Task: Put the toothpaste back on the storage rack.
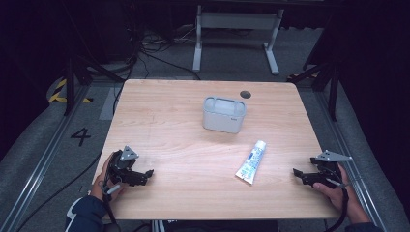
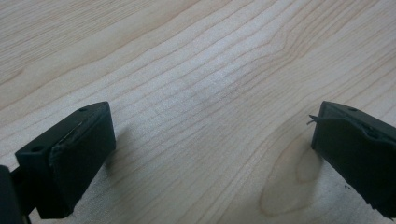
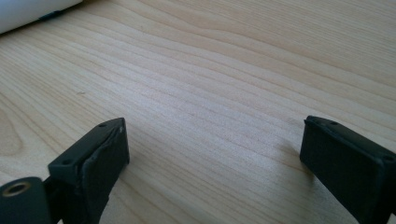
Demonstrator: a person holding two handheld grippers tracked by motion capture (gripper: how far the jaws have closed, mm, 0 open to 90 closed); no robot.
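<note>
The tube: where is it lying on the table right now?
In the high view the tube lies flat on the table, right of centre, between the grey box and the right gripper.

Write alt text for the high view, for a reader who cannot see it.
A person sits at a wooden table with an open left gripper and an open right gripper resting near its front corners. Between them lies a white tube, slanted, and farther back stands a grey lidded container.
</note>
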